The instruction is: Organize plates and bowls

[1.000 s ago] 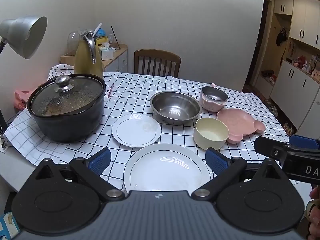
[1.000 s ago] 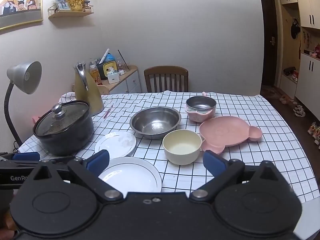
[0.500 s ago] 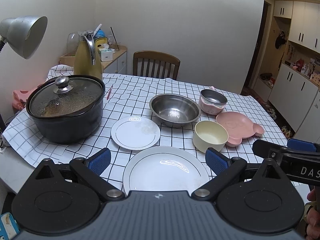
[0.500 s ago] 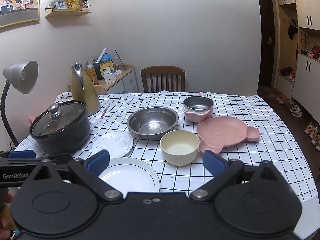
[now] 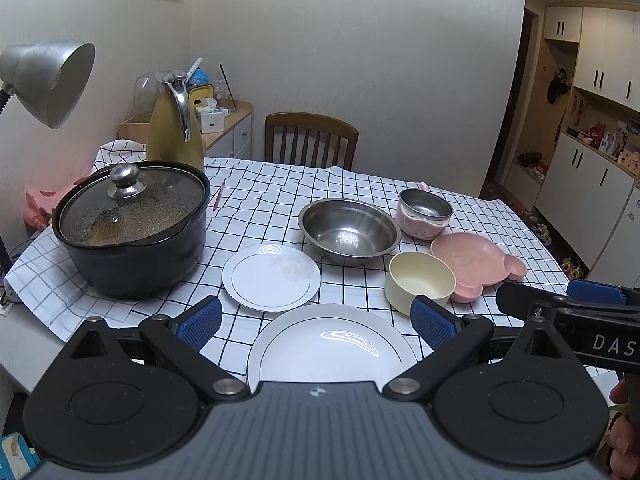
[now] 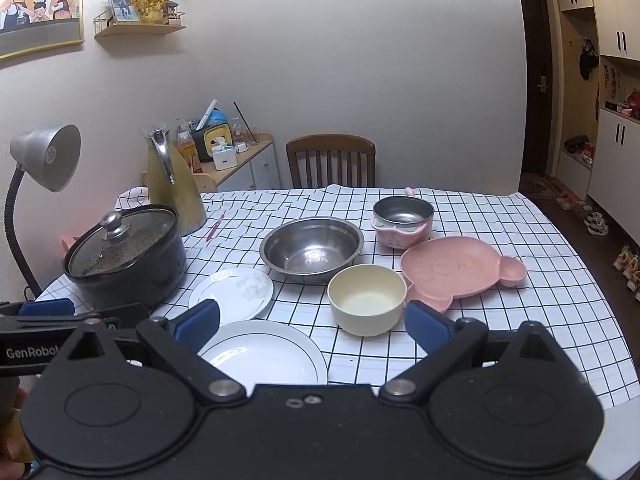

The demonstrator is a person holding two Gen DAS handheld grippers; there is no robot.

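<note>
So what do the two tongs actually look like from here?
Both match: matte black linkage bodies, round black side discs, silver pivot pins, blue ribbed fingertip pads. The left tongs have a grey ribbed base; the right tongs a black one. Side-on, white lettering shows: GenRobot and DAS.

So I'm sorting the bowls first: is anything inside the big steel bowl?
The steel bowl looks empty, only glare on its bare bottom. The inside of its near wall is hidden by the rim.
</note>
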